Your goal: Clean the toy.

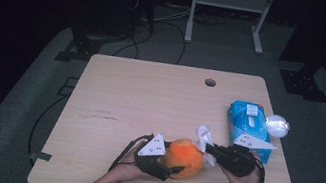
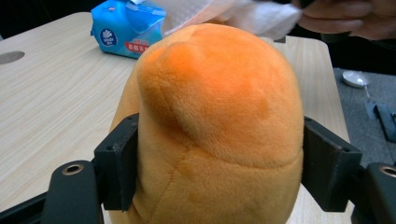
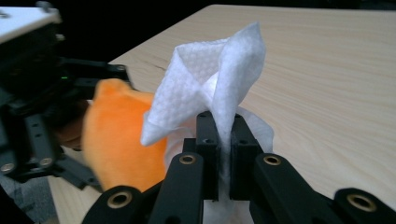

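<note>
Your left gripper [image 2: 219, 179] clamps the orange plush [image 2: 210, 126] between its jaws, one pad pressed into each flank, low over the near edge of the tabletop [image 1: 150, 94]. Your right gripper [image 3: 223, 154] has its jaws pressed together on a white wipe [image 3: 210, 88], whose folded corner stands up above the pads, just beside the plush's right side. In the high view the wipe [image 1: 203, 137] sits at the plush [image 1: 185, 157], between the left gripper [image 1: 170, 169] and the right gripper [image 1: 211, 151]. Beyond the right jaws, the blue wipe pack [image 1: 248, 127] lies near the tabletop's right edge, with a crumpled white ball [image 1: 277, 126] just past it. By the look of it the wipe has been drawn and the plush secured; the wiping itself appears barely begun, with most of the plush's surface left to cover.
</note>
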### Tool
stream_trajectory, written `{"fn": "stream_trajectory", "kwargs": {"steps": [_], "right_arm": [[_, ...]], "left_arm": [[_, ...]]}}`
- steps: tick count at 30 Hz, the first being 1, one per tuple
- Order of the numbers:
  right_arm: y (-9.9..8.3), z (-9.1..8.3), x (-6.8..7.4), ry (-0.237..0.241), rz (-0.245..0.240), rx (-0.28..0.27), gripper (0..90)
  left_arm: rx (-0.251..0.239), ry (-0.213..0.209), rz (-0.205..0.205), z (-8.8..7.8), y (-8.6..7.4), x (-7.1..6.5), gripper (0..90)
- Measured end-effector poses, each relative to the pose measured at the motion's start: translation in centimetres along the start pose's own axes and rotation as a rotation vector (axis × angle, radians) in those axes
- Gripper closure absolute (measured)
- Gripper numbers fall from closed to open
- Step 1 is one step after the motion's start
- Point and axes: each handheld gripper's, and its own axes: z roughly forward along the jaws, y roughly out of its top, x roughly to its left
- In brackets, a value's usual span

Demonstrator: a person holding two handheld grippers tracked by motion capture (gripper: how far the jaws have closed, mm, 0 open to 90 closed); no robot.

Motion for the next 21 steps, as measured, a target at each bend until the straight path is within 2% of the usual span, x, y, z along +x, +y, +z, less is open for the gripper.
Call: {"fn": "stream_trajectory", "kwargs": {"steps": [3,5,6,9,11,13,18,21], "right_arm": [[0.3,0.2,1.0,0.048,-0.018,-0.004,84.3],[0.3,0.5,1.5,0.026,-0.061,0.019,84.2],[0.3,0.6,1.5,0.022,-0.066,0.024,84.2],[0.1,0.5,0.6,-0.004,-0.03,0.033,84.3],[0.0,0.4,0.4,0.0,-0.012,0.027,84.4],[0.2,0.5,1.2,0.015,-0.03,0.028,84.4],[0.6,1.6,3.9,0.103,-0.098,0.02,84.3],[0.7,1.8,4.4,0.096,-0.135,0.032,84.3]], "left_arm": [[-0.004,0.005,-0.011,0.1,0.0,0.1,23.9],[-0.002,0.006,-0.011,0.0,0.0,0.1,23.8],[-0.004,0.008,-0.016,0.0,0.0,0.1,23.7],[-0.008,0.016,-0.039,0.0,0.1,0.3,23.6],[-0.012,0.015,-0.052,0.2,0.1,0.3,23.5],[-0.012,0.022,-0.066,0.3,0.2,0.3,23.4],[-0.017,0.029,-0.09,0.4,0.2,0.3,23.0],[-0.013,0.031,-0.089,0.3,0.2,0.3,23.0]]}}
